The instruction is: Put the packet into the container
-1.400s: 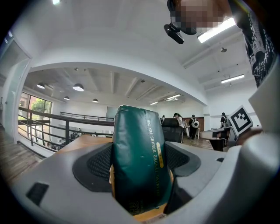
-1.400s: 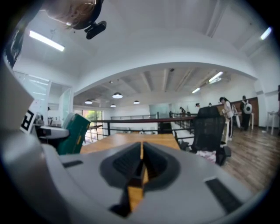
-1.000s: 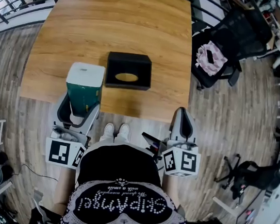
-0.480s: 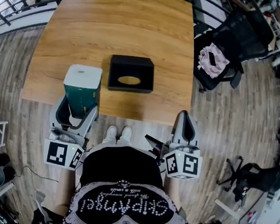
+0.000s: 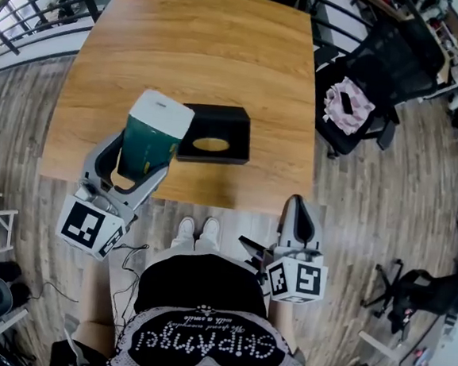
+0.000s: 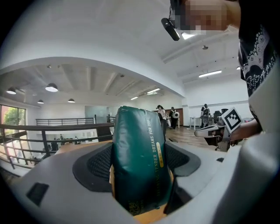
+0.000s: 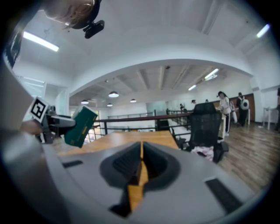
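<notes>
My left gripper (image 5: 139, 162) is shut on a dark green packet (image 5: 149, 139) with a white top end, held raised and tilted toward the right. In the left gripper view the packet (image 6: 139, 159) stands upright between the two jaws. The black container (image 5: 213, 134) lies on the wooden table (image 5: 201, 48), its oval opening facing up, just right of the packet. My right gripper (image 5: 300, 216) hangs below the table's front edge, shut and empty; its jaws (image 7: 140, 168) meet in a thin line. The right gripper view also catches the packet (image 7: 80, 126) at the left.
A black office chair (image 5: 373, 79) with a pink cloth on its seat stands right of the table. A dark railing (image 5: 37, 10) runs along the far left. Wooden floor surrounds the table. The person's white shoes (image 5: 197, 231) are at the front edge.
My left gripper has lifted and swung the packet up and to the right, tilting it toward the container. The right gripper has stayed where it was.
</notes>
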Available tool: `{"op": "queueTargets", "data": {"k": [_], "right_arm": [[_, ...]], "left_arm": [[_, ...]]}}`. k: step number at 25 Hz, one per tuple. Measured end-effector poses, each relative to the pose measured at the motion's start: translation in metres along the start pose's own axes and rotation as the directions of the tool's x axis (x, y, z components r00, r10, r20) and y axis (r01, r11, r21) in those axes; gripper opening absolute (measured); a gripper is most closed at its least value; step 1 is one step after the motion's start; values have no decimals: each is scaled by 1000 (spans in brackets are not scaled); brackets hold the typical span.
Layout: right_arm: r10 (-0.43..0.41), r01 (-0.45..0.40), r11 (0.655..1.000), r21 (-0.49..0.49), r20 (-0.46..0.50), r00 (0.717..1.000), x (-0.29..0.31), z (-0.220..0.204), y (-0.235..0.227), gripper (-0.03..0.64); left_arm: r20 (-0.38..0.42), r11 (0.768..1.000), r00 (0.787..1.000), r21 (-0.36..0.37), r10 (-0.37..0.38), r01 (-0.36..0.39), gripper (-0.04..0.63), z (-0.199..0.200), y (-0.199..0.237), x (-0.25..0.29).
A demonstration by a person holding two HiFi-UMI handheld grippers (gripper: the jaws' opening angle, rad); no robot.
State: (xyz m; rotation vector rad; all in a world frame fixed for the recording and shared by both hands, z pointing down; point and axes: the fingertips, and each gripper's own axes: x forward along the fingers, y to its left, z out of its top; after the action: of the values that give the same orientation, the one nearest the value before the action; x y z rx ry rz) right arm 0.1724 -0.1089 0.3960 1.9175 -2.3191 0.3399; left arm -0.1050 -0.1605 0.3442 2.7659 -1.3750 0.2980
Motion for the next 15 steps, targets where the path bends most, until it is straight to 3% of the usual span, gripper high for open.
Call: {"op": "queueTargets", "data": {"k": [7, 15], "right_arm": [[-16, 17, 1000, 23, -34, 999, -4, -11, -8, 38], [-39, 43, 998, 45, -72, 997, 0, -20, -17, 37]], "left_arm": [[-76, 977, 979, 89, -188, 194, 379, -4, -15, 60], [-197, 923, 919, 109, -343, 368, 379, -34, -32, 113]]}}
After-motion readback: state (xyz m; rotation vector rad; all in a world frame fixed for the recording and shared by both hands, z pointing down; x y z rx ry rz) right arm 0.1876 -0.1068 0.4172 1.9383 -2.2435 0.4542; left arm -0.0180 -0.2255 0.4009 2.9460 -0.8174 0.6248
